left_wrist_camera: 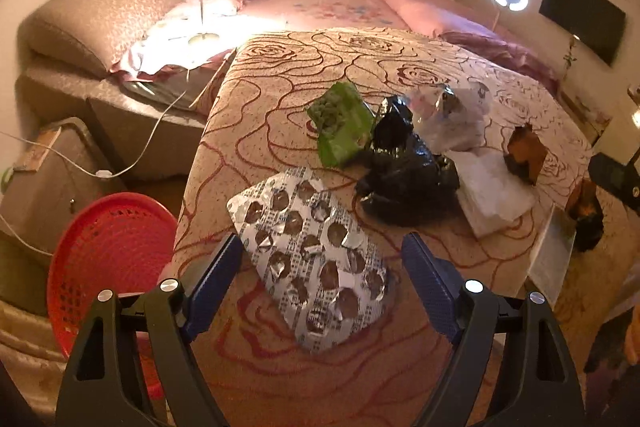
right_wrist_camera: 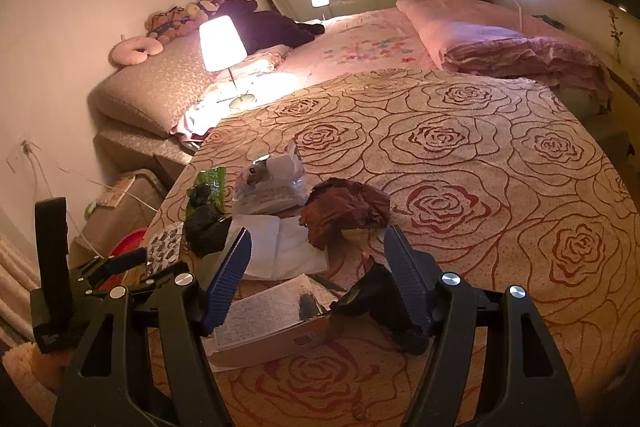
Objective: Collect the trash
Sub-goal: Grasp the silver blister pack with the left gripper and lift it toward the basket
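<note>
Red plastic basket [left_wrist_camera: 108, 259] is waiting on the floor just left of the bed edge — likely the bin for the trash. Left gripper [left_wrist_camera: 322, 247] is hovering spread wide around the emptied foil blister pack [left_wrist_camera: 312, 267], grasping nothing. Beyond are lying a green wrapper [left_wrist_camera: 340, 123] and black bag [left_wrist_camera: 404, 175]. Right gripper [right_wrist_camera: 318, 247] is gaping empty over crumpled brown paper [right_wrist_camera: 344, 211] — tissue [right_wrist_camera: 284, 247] crowding beside it.

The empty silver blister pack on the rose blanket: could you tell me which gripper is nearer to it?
Left. The left gripper is open with the blister pack lying between its fingers. The right gripper is open farther along the blanket, over the white box, beyond the black bag.
</note>
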Motion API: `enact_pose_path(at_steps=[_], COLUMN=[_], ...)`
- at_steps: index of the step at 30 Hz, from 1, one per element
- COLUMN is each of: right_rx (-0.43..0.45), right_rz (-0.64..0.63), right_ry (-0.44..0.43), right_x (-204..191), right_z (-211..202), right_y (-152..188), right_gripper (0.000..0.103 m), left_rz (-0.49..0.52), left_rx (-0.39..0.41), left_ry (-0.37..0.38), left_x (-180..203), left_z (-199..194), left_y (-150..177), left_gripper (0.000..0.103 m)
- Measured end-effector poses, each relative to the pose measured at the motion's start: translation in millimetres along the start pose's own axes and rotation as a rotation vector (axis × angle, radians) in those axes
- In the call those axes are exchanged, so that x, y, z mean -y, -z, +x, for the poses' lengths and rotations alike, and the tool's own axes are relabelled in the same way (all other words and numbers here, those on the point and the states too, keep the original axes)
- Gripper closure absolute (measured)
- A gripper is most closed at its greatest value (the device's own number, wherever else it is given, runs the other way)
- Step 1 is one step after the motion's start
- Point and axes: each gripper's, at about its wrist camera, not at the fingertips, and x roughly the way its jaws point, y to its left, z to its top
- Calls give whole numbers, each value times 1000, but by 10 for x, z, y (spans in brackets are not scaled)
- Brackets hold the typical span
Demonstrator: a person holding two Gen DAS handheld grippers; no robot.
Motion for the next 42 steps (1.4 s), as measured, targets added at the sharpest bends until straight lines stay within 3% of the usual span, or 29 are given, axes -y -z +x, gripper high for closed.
enact_pose_path(at_steps=[1, 8, 24, 42], right_rx=[-1, 0, -16, -104], right_rz=[0, -6, -63, -247], right_ry=[-1, -9, -42, -86], right_x=[2, -11, -206, -1003], right_z=[6, 9, 35, 539], right_y=[0, 6, 65, 9], right_gripper=[36, 36, 36, 36], left_rz=[5, 27, -20, -121], left_rx=[9, 34, 66, 139], left_ry=[-8, -4, -10, -88], left_x=[1, -50, -206, -688], left_z=[-9, -95, -403, -648], left_y=[7, 95, 237, 312], left_gripper=[37, 48, 49, 49])
